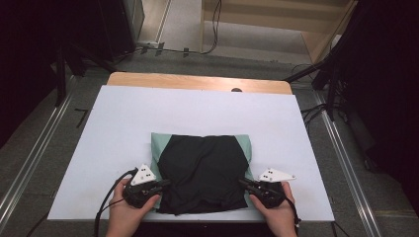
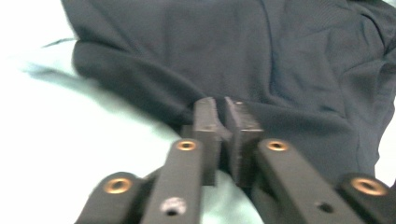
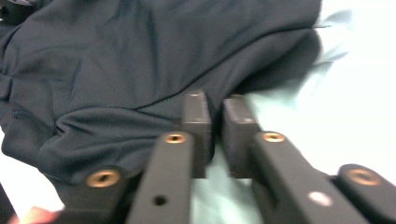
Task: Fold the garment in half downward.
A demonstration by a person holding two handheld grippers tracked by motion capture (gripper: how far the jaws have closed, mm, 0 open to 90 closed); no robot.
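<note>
A folded garment [image 1: 202, 173], black over pale mint green, lies on the near half of the white tabletop [image 1: 123, 128], its front edge close to the person's side. The left tongs [image 1: 160, 186] sit at the garment's near left corner and the right tongs [image 1: 245, 183] at its near right corner, each held in a hand [image 1: 127, 210] coming in from the bottom of the high view; the other hand [image 1: 276, 212] mirrors it. In the left gripper view the left tongs [image 2: 220, 108] are pressed together, their tips at the edge of the black cloth [image 2: 261, 60] where it meets the mint layer [image 2: 93, 140]; whether cloth is caught between them cannot be told. In the right gripper view the right tongs [image 3: 217, 105] stand nearly together with a thin gap, likewise at the black cloth's [image 3: 140, 60] edge, above the mint cloth [image 3: 280, 100].
</note>
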